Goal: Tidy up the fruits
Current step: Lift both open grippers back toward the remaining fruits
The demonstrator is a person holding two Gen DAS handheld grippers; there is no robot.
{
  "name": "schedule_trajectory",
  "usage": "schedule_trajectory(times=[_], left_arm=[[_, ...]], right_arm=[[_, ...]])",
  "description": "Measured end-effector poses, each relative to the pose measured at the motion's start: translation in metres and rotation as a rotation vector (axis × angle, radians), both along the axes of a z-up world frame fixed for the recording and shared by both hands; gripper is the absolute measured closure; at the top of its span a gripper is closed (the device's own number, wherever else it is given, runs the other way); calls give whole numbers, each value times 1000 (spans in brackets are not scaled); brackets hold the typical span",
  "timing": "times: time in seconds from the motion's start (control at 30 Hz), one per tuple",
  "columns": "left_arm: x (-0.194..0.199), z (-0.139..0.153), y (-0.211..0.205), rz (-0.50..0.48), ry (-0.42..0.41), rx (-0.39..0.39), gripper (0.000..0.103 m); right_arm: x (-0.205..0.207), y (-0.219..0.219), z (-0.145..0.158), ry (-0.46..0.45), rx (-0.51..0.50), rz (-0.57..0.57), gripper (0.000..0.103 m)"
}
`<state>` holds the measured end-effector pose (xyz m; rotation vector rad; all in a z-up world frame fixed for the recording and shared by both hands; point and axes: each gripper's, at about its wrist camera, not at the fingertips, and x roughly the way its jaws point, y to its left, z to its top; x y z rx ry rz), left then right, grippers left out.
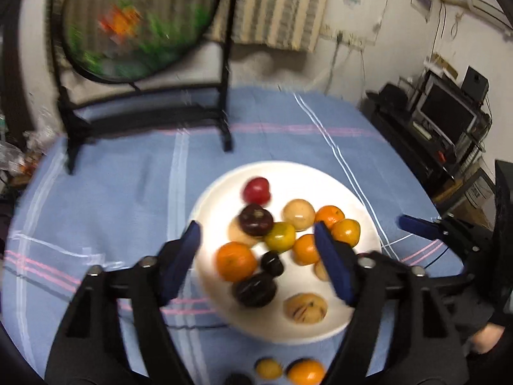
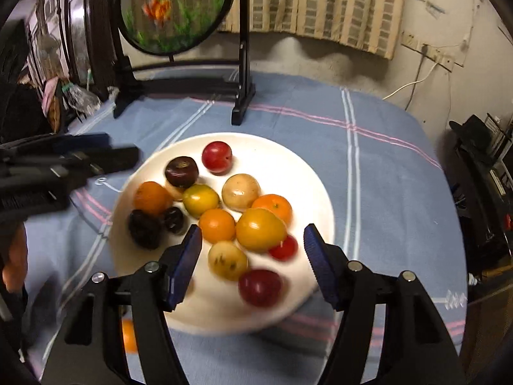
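A white plate (image 1: 221,192) on the blue checked cloth holds several fruits: a red plum (image 1: 256,190), dark plums, oranges and tan fruits. My left gripper (image 1: 256,229) hovers open over the plate's near side, with nothing pressed between its blue pads. In the right wrist view the same plate (image 2: 288,160) shows an orange-yellow fruit (image 2: 260,229) and a dark red plum (image 2: 259,287) near the front. Above them my right gripper (image 2: 251,229) is open and holds nothing. An orange (image 1: 306,372) and a yellow fruit (image 1: 268,368) lie on the cloth below the plate.
A round painted screen (image 2: 174,9) on a black stand (image 2: 242,96) stands at the table's far side. Clutter lies at the table's left edge (image 2: 80,96). A shelf with a monitor (image 1: 445,112) stands beside the table on the right. A striped curtain hangs behind.
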<state>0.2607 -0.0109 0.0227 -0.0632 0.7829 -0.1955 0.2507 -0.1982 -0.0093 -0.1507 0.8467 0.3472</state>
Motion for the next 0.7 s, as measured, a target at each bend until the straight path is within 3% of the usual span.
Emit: schedule_trajectory(times=[0.07, 0.13, 0.2, 0.37, 0.53, 0.7], left_arm=[[-33, 11, 10, 25, -49, 30, 16], [-67, 11, 18, 37, -63, 42, 16], [-96, 5, 24, 57, -56, 35, 15], [-153, -29, 24, 71, 9, 6, 15], [-178, -51, 15, 42, 48, 63, 15], [-195, -49, 24, 62, 14, 80, 15]], right_arm=[[-27, -7, 9, 5, 25, 13, 35], [-56, -11, 15, 4, 37, 18, 15], [-91, -12, 18, -21, 57, 24, 3], [-150, -7, 7, -50, 115, -25, 3], [-160, 1, -4, 2, 146, -38, 3], [-169, 16, 0, -4, 130, -17, 3]])
